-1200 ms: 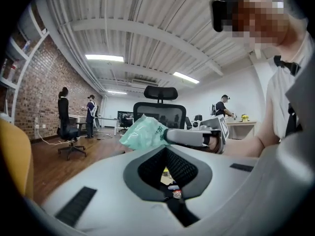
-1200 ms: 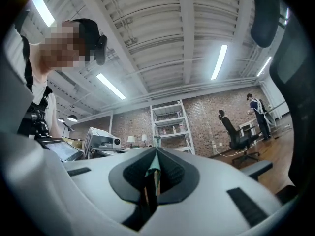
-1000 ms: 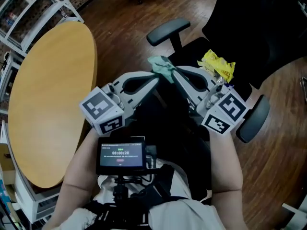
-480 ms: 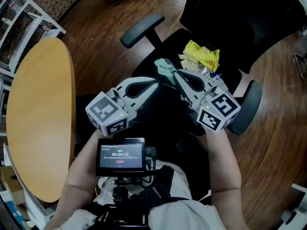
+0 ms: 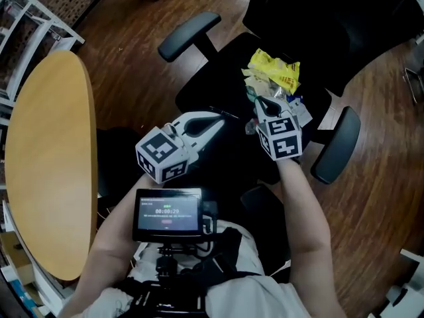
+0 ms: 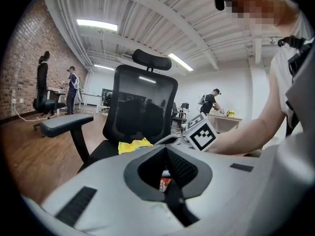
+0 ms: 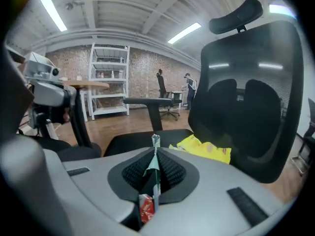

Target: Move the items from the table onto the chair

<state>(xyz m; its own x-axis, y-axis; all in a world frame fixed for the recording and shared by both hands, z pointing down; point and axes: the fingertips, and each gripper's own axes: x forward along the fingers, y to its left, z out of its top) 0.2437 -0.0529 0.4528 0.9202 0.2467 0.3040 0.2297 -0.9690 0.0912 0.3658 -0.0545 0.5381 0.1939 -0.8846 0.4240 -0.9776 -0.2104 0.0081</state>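
The thin green packet is pinched on edge in the right gripper, just short of the crumpled yellow snack packet on the black office chair. The jaws have just been easing apart with it between them. I would lower it close beside the yellow packet before releasing, since so light a thing may flutter off. The left gripper, clenched on nothing, hangs farther from that packet.

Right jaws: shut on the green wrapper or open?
Shut on the green wrapper, though the jaws have just been opening slightly: the right gripper pinches the thin wrapper between them, its tip poking up.
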